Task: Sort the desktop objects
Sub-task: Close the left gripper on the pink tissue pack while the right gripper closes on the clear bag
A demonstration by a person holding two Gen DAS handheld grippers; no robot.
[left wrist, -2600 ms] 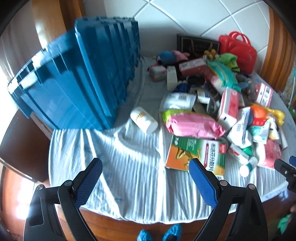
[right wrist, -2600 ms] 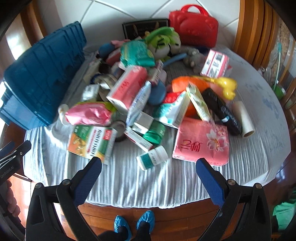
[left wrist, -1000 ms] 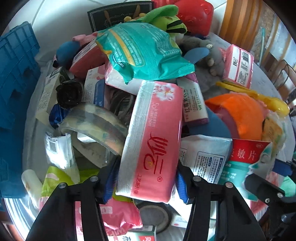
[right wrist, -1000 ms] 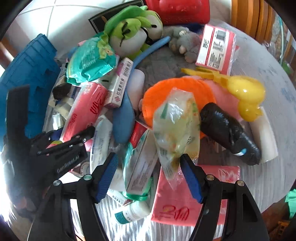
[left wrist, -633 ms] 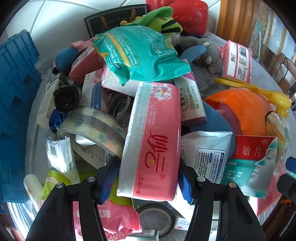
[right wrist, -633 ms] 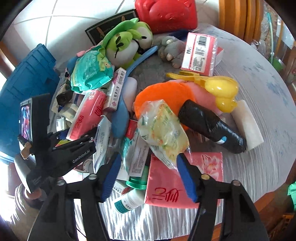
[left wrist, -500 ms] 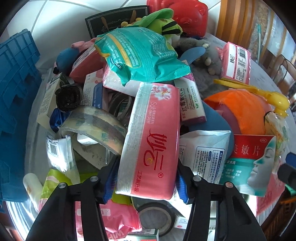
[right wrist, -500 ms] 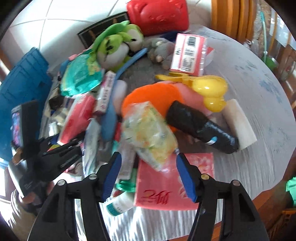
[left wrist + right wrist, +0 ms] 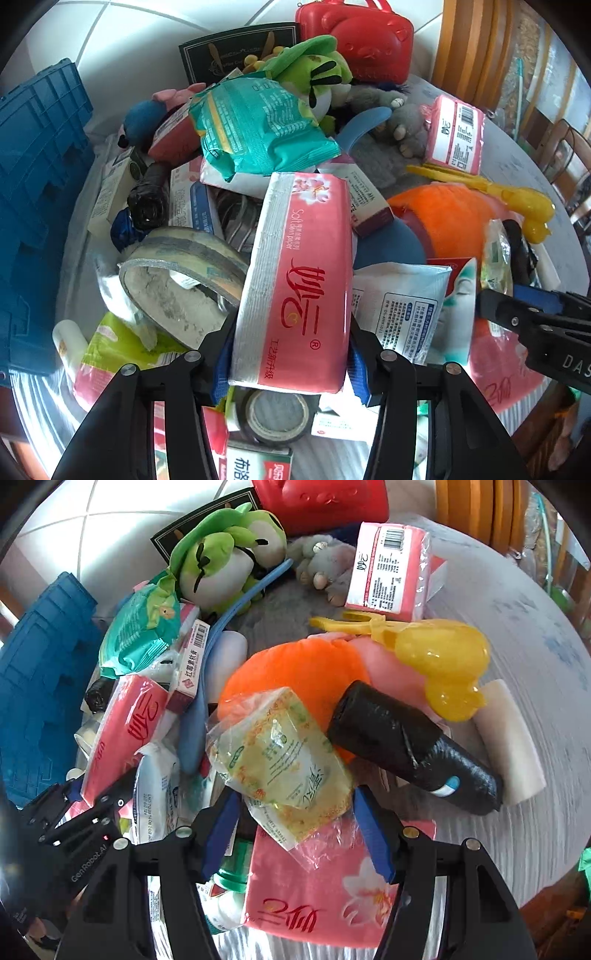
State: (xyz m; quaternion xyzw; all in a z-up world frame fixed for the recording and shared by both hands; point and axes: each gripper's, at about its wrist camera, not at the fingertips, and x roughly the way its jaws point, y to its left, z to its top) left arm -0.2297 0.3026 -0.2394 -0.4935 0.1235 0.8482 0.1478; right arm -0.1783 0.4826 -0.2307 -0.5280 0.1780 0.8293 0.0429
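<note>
1. Gripping the pink tissue pack [image 9: 295, 280], the left gripper [image 9: 288, 363] is seen with a blue pad pressed to each long side.
2. The pack is held in the pile's middle, beside a tape roll [image 9: 177, 273] and under a teal wipes packet [image 9: 255, 129].
3. A clear yellow-green bag [image 9: 284, 760] is clamped by the right gripper [image 9: 295, 823], above a pink napkin pack [image 9: 332, 893] and against an orange plush [image 9: 295, 672].

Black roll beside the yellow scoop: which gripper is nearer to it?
Right. The right gripper, shut on the yellowish packet, sits just beside the black roll; the left gripper grips the pink tissue pack farther left.
</note>
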